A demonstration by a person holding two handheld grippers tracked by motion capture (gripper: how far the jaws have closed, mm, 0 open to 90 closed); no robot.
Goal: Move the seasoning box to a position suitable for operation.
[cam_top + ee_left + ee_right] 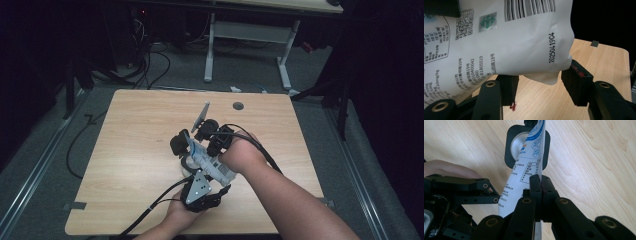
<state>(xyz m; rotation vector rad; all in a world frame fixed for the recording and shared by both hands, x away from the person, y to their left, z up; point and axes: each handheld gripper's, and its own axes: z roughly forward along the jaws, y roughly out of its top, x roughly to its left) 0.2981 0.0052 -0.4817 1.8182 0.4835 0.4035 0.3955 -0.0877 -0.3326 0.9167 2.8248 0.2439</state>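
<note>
Centre frame, white printed pouch (204, 159), right gripper (540, 185) clamped tight on its edge, left gripper (539, 86) jaws wide around its bottom corner, wooden table (135, 130).

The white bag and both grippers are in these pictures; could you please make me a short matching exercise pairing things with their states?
Things:
1. right gripper
2. left gripper
3. white bag
4. black square dish

States:
A. lying on the wooden table
B. jaws set apart around the bag's puffy lower end
C. jaws pinched together on a thin edge of the bag
D. printed with a barcode and a date code

Pairs: 1-C, 2-B, 3-D, 4-A
</note>
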